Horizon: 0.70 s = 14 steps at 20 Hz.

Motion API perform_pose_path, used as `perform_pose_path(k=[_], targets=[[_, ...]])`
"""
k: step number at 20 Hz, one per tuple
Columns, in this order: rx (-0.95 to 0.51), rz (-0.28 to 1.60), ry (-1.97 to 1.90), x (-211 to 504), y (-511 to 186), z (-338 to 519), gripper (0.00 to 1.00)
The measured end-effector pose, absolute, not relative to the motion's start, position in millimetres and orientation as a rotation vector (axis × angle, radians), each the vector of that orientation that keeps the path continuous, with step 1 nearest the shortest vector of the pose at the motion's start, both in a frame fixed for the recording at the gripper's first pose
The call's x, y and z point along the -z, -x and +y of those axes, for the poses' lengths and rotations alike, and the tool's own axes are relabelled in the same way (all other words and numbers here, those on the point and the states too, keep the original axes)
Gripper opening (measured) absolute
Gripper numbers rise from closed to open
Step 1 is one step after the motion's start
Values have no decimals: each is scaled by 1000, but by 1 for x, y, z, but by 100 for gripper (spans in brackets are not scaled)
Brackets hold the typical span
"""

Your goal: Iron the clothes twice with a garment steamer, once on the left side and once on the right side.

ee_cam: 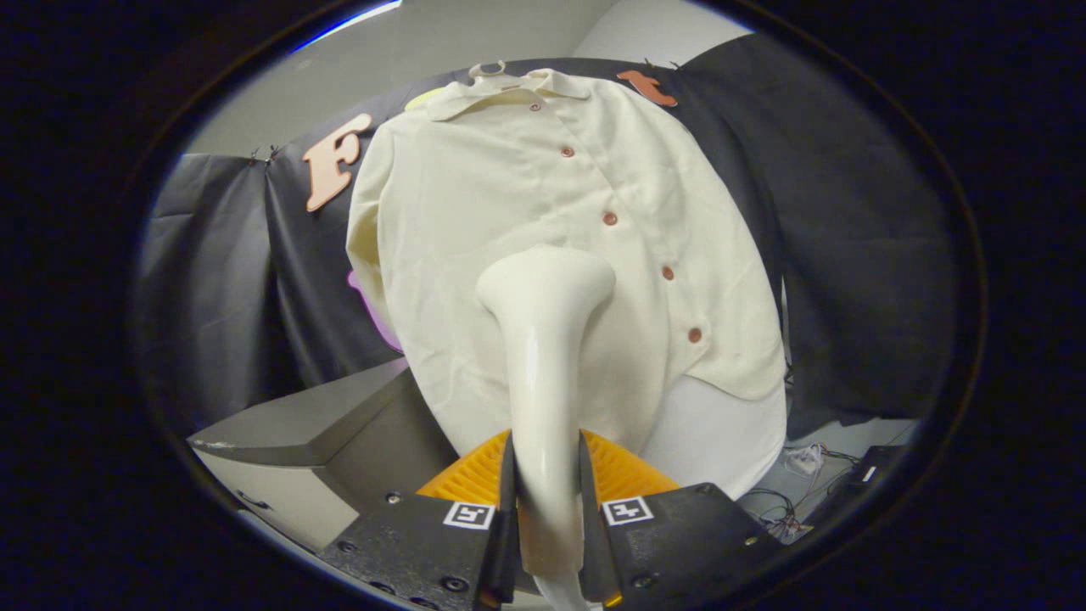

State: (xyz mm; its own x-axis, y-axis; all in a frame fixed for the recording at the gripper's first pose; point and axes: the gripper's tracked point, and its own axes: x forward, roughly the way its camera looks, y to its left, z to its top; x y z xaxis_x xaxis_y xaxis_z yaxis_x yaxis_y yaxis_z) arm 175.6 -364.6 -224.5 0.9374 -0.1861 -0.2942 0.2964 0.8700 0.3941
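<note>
A cream button-up shirt (509,212) hangs on a hanger (486,70) against the booth's black wall, with a row of reddish buttons (609,218) running down its front. My gripper (547,484) is shut on the handle of a cream garment steamer (543,339). The steamer stands up between my fingers. Its wide head (545,280) lies against the shirt's lower middle, just left of the button row. A white garment (721,433) hangs beneath the shirt's hem.
A grey-topped cabinet or table (288,424) stands low to the left of my fingers. Cables and a dark device (848,475) lie on the floor to the right, below the black cloth.
</note>
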Motion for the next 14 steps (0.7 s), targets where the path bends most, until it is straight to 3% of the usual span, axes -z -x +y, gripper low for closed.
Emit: perform_pose_path(k=[14], targets=[[245, 336, -409, 243, -127, -349, 32]])
